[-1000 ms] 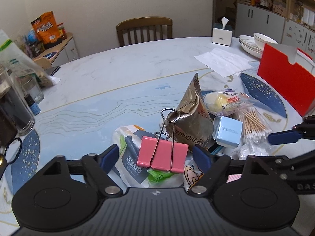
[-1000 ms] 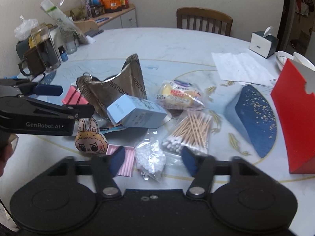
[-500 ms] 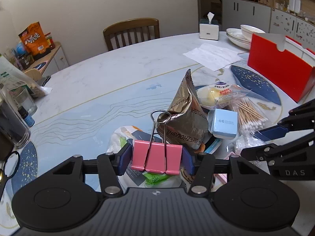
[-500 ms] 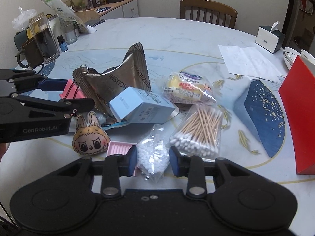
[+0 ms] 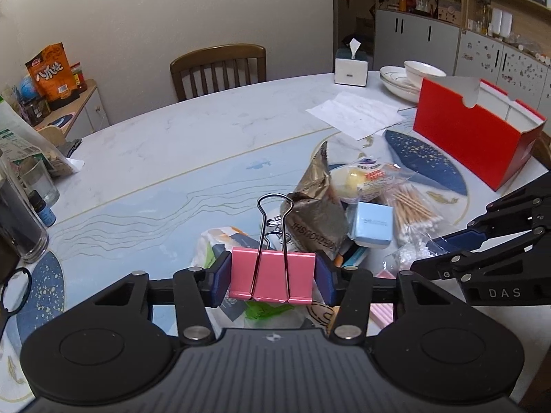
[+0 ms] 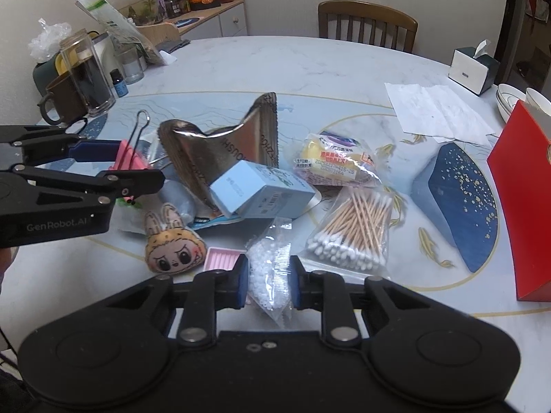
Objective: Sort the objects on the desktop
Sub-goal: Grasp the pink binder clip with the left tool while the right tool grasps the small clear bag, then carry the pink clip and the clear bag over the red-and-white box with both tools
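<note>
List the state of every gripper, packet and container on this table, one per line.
left gripper: shut on the pink binder clip
right gripper: shut on the bag of white beads
foil snack bag: torn open
red box: open at the top
cotton swab bag: lying flat

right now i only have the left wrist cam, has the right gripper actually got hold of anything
Observer: Yes. The right gripper is shut on the small bag of white beads, with a pad pressing each side.
Operator: anything close beside it i could snag
Observer: A pink tray lies just left of the bag, its near end hidden behind the gripper's left finger.
Operator: and past the tray
Observer: A plush doll with bunny ears lies face up at the tray's left end.
</note>
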A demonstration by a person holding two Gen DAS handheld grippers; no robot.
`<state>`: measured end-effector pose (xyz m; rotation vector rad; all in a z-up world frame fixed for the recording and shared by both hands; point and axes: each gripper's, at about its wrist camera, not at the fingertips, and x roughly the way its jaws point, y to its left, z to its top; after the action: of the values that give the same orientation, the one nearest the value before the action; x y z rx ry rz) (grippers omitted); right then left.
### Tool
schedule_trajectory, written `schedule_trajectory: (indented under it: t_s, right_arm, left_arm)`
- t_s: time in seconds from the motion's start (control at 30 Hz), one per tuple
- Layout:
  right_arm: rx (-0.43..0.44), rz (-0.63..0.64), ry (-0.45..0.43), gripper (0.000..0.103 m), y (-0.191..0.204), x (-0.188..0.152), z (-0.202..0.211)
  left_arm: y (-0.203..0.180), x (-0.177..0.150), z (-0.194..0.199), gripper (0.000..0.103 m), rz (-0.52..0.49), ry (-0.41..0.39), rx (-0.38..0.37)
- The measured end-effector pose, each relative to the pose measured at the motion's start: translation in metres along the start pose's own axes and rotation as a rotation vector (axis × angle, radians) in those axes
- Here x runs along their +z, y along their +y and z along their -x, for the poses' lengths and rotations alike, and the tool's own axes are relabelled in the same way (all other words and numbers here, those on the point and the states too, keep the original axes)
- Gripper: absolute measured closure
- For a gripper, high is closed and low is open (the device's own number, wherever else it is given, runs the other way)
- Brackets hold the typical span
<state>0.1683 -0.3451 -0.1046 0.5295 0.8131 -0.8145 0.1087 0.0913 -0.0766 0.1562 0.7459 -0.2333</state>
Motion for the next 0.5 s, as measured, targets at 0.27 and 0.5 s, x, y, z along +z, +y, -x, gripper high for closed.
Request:
schedule_trajectory:
  t_s: [0.27,0.5]
  right_arm:
    - [0.014,-0.010,-0.034,0.082,-0.006,-0.003,0.022]
    - [0.032,-0.028,-0.064,0.082,-0.020,-0.003,0.040]
  left_arm:
    - [-0.003,0.002,0.014,0.054,0.011,-0.016,-0.004]
    - [-0.014,0.008,0.021,0.054,0.013,-0.018,0.014]
